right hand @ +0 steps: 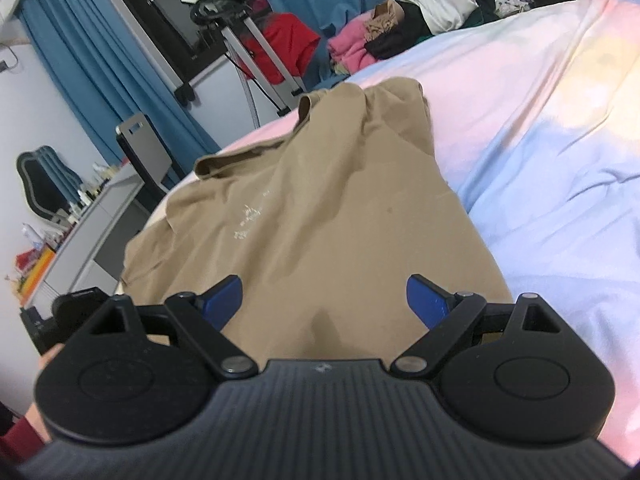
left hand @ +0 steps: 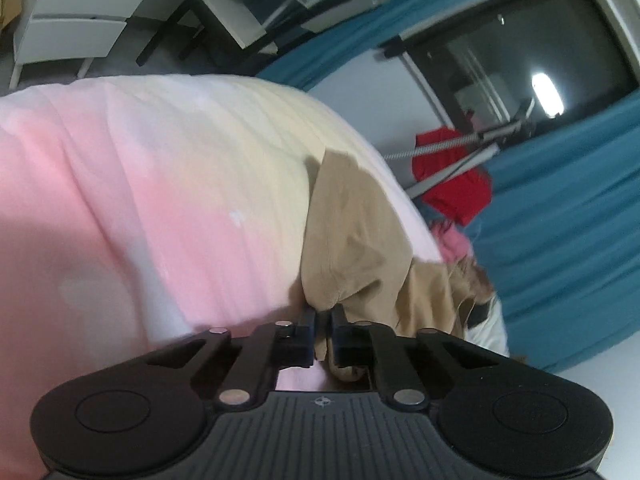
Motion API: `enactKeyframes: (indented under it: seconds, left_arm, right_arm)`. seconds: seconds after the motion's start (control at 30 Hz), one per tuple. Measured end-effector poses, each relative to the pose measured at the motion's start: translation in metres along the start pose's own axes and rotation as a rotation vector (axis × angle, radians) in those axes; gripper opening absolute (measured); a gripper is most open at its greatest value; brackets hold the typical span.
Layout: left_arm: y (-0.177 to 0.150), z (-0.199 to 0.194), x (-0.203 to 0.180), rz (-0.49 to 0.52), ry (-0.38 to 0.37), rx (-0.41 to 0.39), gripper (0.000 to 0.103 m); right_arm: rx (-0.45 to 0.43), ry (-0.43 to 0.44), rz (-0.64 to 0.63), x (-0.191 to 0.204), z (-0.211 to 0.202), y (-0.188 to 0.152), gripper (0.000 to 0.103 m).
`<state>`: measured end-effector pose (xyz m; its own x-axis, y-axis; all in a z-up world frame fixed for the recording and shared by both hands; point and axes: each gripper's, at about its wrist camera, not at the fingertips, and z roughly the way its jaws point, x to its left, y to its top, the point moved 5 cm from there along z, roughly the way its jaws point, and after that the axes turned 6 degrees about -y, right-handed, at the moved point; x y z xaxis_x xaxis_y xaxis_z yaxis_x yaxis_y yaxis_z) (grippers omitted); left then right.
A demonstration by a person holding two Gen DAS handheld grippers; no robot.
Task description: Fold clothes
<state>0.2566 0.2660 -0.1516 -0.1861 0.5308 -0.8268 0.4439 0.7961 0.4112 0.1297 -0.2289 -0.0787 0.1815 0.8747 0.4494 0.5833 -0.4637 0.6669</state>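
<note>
Nearest the left wrist camera, the left gripper (left hand: 323,330) had its jaws pressed together on a bunched edge of the tan shirt (left hand: 352,236), a fold of cloth pinched between them and spilling out below. That grip looked like a hold on one corner or hem, taken so the cloth could be lifted and drawn over for a fold. From the right wrist view, the right gripper (right hand: 324,300) hung just over the near part of the same tan shirt (right hand: 304,216) with its blue pads (right hand: 226,300) spread wide and nothing between them, probably lined up to take the matching edge. The shirt lay mostly flat but rumpled on the bed (right hand: 540,128), on a pastel pink and blue cover, its collar end pointing away toward the blue curtains (right hand: 100,92). A pile of other clothes (right hand: 404,28) waited at the far edge of the bed, well apart from the shirt.
</note>
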Motion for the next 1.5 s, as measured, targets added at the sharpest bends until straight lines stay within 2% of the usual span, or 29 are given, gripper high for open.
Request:
enactKeyframes:
  seconds: [0.1,0.23,0.3,0.4,0.43,0.5,0.6,0.67,0.7,0.77,0.8,0.83,0.97,1.03,1.1,1.17,1.23,1.33,1.37,1.4,1.43,1.5]
  left_arm:
    - [0.012,-0.016,-0.012,-0.009,-0.035,-0.054,0.003]
    - [0.031,-0.037,-0.033,0.065,-0.039,-0.114,0.002]
    - [0.04,-0.043,-0.052,0.192,0.007,-0.135,0.002]
    - [0.048,-0.05,-0.07,0.385,0.122,-0.186,0.002]
    - [0.049,-0.05,-0.072,0.433,0.161,-0.198,0.002]
    - [0.044,-0.04,-0.063,0.466,0.222,-0.172,0.002]
    - [0.037,-0.026,-0.039,0.413,0.282,-0.112,0.003]
    - [0.039,-0.019,-0.026,0.312,0.253,-0.065,0.003]
    - [0.04,-0.02,-0.021,0.258,0.233,-0.05,0.008]
    - [0.045,-0.02,-0.01,0.127,0.191,-0.03,0.026]
    - [0.046,-0.022,-0.005,0.057,0.153,-0.008,0.044]
    - [0.045,-0.022,-0.001,0.0,0.124,0.013,0.058]
    - [0.04,-0.016,0.008,-0.134,0.037,0.065,0.072]
    - [0.036,-0.004,0.006,-0.162,0.01,0.072,0.08]
    - [0.037,0.011,0.006,-0.168,0.006,0.041,0.082]
    - [0.041,0.034,0.004,-0.176,-0.007,0.007,0.088]
    - [0.042,0.051,0.0,-0.169,-0.018,-0.024,0.1]
    - [0.046,0.059,-0.01,-0.107,-0.019,-0.082,0.101]
    - [0.046,0.058,-0.015,-0.08,-0.017,-0.102,0.098]
    - [0.046,0.058,-0.021,-0.05,-0.024,-0.112,0.083]
    - [0.046,0.055,-0.026,-0.025,-0.045,-0.094,0.078]
    - [0.046,0.065,-0.032,0.008,-0.116,-0.032,0.074]
  right_arm:
    - [0.003,-0.015,-0.005,-0.001,0.0,-0.003,0.091]
    - [-0.001,-0.028,-0.018,-0.001,-0.003,-0.004,0.091]
    - [-0.002,-0.033,-0.022,0.0,-0.003,-0.005,0.091]
    - [-0.003,-0.039,-0.022,-0.002,-0.003,-0.005,0.091]
    - [-0.002,-0.041,-0.022,-0.002,-0.003,-0.005,0.091]
    - [-0.002,-0.045,-0.021,-0.003,-0.003,-0.005,0.091]
    - [-0.004,-0.053,-0.025,-0.003,-0.003,-0.005,0.091]
    - [-0.008,-0.058,-0.027,-0.003,-0.005,-0.004,0.091]
    - [-0.009,-0.059,-0.027,-0.003,-0.005,-0.004,0.091]
    - [-0.008,-0.057,-0.025,-0.004,-0.006,-0.005,0.091]
    - [-0.005,-0.055,-0.024,-0.004,-0.006,-0.005,0.091]
    - [0.0,-0.054,-0.024,-0.003,-0.005,-0.006,0.091]
    - [0.024,-0.053,-0.029,-0.001,0.001,-0.01,0.091]
    - [0.034,-0.053,-0.032,0.0,0.003,-0.012,0.091]
    - [0.039,-0.053,-0.033,0.0,0.004,-0.012,0.091]
    - [0.043,-0.054,-0.031,-0.001,0.006,-0.013,0.091]
    - [0.048,-0.056,-0.032,-0.001,0.008,-0.013,0.091]
    - [0.055,-0.063,-0.038,-0.002,0.011,-0.015,0.092]
    - [0.058,-0.063,-0.039,-0.001,0.012,-0.016,0.093]
    - [0.06,-0.064,-0.043,0.0,0.013,-0.017,0.093]
    - [0.061,-0.067,-0.049,0.001,0.014,-0.018,0.093]
    - [0.064,-0.073,-0.06,0.003,0.017,-0.02,0.093]
